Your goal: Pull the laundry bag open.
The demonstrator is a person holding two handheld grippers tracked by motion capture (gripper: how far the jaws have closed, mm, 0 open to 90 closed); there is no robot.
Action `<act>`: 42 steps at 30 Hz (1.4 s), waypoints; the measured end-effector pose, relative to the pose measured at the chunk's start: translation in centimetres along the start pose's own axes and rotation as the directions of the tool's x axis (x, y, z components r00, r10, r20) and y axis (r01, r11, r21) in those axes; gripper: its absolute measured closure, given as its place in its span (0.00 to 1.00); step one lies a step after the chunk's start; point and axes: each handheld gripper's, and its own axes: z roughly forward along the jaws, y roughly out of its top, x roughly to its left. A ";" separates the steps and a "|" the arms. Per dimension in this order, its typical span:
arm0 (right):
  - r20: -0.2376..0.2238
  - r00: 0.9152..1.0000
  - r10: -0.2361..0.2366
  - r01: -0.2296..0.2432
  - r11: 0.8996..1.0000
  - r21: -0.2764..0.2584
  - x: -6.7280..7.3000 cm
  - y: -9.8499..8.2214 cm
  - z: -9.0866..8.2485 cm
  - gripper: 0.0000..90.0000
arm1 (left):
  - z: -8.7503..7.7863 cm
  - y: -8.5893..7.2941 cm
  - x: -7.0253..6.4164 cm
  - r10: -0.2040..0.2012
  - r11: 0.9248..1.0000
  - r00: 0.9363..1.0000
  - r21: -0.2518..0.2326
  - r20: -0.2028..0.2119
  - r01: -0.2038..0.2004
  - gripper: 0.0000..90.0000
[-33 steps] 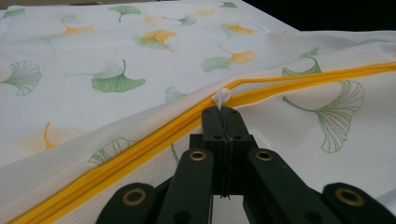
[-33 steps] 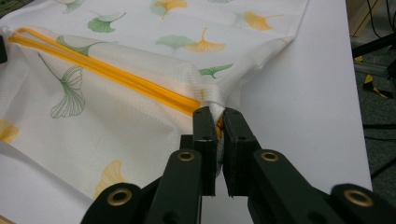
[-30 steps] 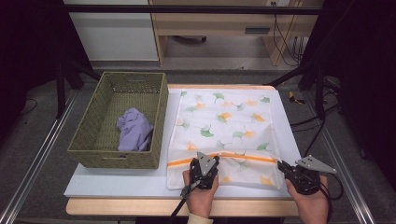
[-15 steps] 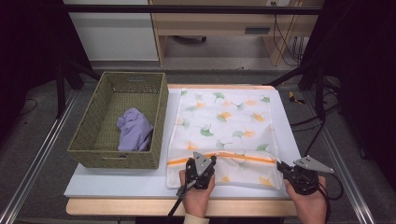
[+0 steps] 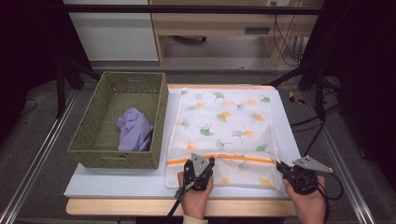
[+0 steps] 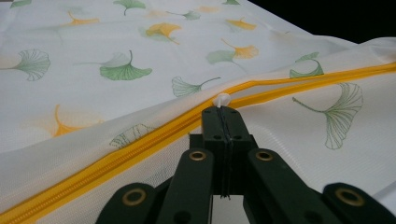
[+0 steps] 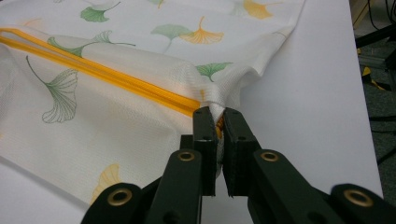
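Observation:
A white mesh bag [image 5: 224,116] printed with green and orange ginkgo leaves lies flat on the table. An orange zipper [image 5: 247,159] runs across its near end. My left gripper [image 5: 211,161] sits at the zipper's left part. In the left gripper view its jaws [image 6: 223,113] are shut on the small white zipper pull [image 6: 222,98]. My right gripper [image 5: 280,166] is at the bag's near right corner. There it [image 7: 217,114] is shut on a pinch of bag fabric [image 7: 219,95] where the zipper [image 7: 116,77] ends.
A green woven basket [image 5: 161,112] stands left of the bag with a crumpled lilac cloth [image 5: 134,130] inside. The white tabletop [image 5: 116,179] shows bare at the near left. Metal rails run along both sides of the table, and dark stands and cables lie at the right.
My left gripper has shifted slightly to the left along the zipper. The right gripper has stayed where it was.

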 end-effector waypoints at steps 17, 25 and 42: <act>0.002 0.999 0.040 -0.040 0.999 0.002 -0.5 -0.1 -0.1 0.95 | -0.4 -0.5 1.4 -0.041 0.999 0.999 -0.010 -0.030 0.041 1.00; 0.013 0.999 0.030 -0.030 1.000 0.007 -0.5 -0.1 -0.1 0.95 | -0.8 -0.5 2.0 -0.047 0.999 0.998 -0.016 -0.051 0.046 1.00; 0.027 0.999 0.028 -0.028 0.999 0.016 -0.6 -0.2 0.2 0.95 | -1.4 -0.8 3.0 -0.061 0.998 0.995 -0.025 -0.077 0.059 1.00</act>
